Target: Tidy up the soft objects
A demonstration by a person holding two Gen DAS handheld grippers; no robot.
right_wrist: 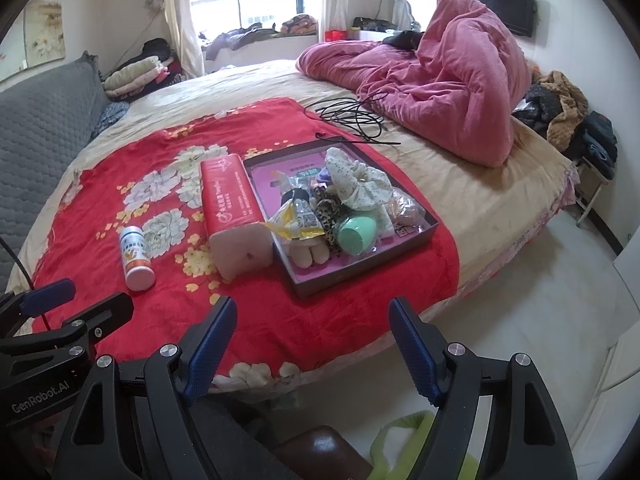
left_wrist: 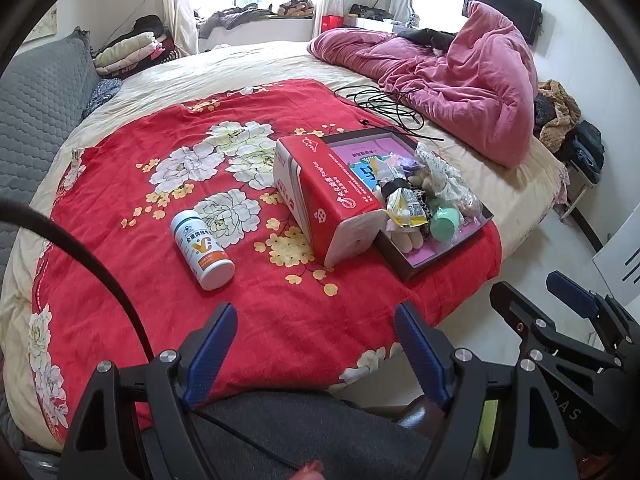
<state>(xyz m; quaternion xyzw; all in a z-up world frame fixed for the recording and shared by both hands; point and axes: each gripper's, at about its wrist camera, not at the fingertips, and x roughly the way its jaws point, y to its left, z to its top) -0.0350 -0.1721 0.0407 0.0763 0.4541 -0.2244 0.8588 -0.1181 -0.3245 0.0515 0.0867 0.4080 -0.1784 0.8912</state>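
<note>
- Your left tool (left_wrist: 314, 344) hangs over the near edge of the bed (left_wrist: 460, 148) with its blue pads spread wide and nothing between them; the red floral blanket (left_wrist: 132, 200) fills the gap below.
- Your right tool (right_wrist: 313, 342) sits beside it, likewise wide apart and empty, above the near edge of the blanket (right_wrist: 280, 312); in the left wrist view you catch it at the lower right (left_wrist: 532, 300), off the bed's near right edge.
- The soft things are piled in the shallow dark tray (right_wrist: 372, 264) on the blanket's right side, toward the bed's right edge; a floral cloth bundle (right_wrist: 360, 188) on top at the far side, a leopard-print piece (right_wrist: 328, 212) in the middle, a mint-green rounded item (right_wrist: 356, 236) at the near side, a yellow and white packet (right_wrist: 296, 220) leaning at the tray's left wall.
- A red tissue pack (right_wrist: 232, 200) lies touching the tray's left wall, its pale end facing you; in the left wrist view it (left_wrist: 332, 196) tilts up against that wall.
- A white bottle (left_wrist: 202, 248) with an orange label lies on its side on the blanket, left of the pack and apart from it; cap end toward the near edge.
- A loose black cable (left_wrist: 384, 104) coils on the bare sheet beyond the blanket; the pink quilt (left_wrist: 460, 76) is heaped at the bed's far right corner.
</note>
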